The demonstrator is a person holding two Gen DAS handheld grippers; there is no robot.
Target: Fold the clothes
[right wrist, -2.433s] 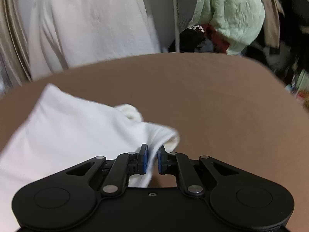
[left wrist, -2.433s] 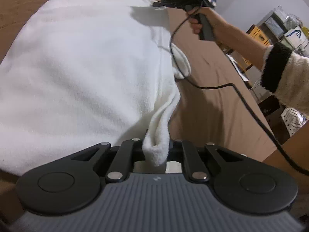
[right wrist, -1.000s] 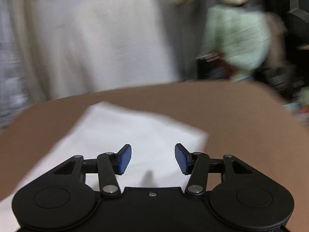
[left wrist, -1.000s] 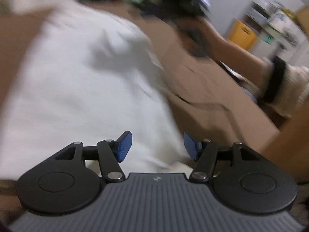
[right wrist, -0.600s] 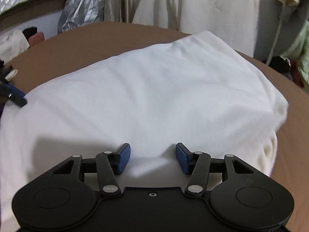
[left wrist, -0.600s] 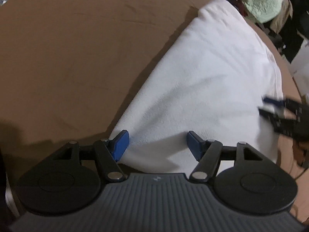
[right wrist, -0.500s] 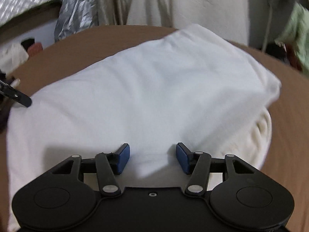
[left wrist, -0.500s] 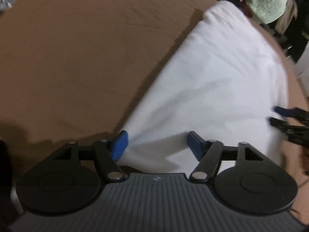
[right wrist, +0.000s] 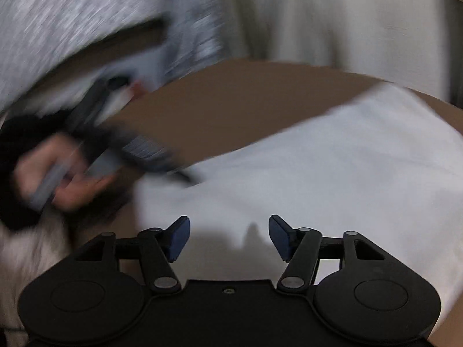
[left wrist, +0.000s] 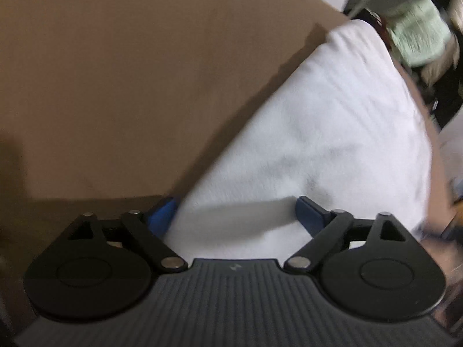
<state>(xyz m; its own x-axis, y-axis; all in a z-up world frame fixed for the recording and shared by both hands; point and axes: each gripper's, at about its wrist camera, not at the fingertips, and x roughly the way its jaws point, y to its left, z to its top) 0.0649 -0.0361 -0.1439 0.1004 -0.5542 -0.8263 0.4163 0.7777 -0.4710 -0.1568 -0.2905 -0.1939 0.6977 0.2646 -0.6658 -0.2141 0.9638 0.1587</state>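
A white fleece garment point(left wrist: 332, 133) lies folded on the brown table point(left wrist: 121, 81). My left gripper point(left wrist: 235, 217) is open over the garment's near corner, the left pad at the cloth's edge, the right pad over the cloth. In the right wrist view the same white garment point(right wrist: 332, 173) fills the lower right, and my right gripper point(right wrist: 229, 238) is open just above its near edge with nothing between the pads. That view also shows the left gripper point(right wrist: 185, 177), blurred, held by a hand point(right wrist: 58, 179) at the garment's left corner.
A pale green garment point(left wrist: 419, 40) and dark clutter lie beyond the table's far right edge. White and grey cloths point(right wrist: 332, 14) hang behind the table in the right wrist view. A fuzzy cream sleeve with a black cuff point(right wrist: 20, 219) is at lower left.
Both grippers let go of the white cloth and opened. They then swung to the garment's other side; the left one has closed in on the near corner and the right view panned left.
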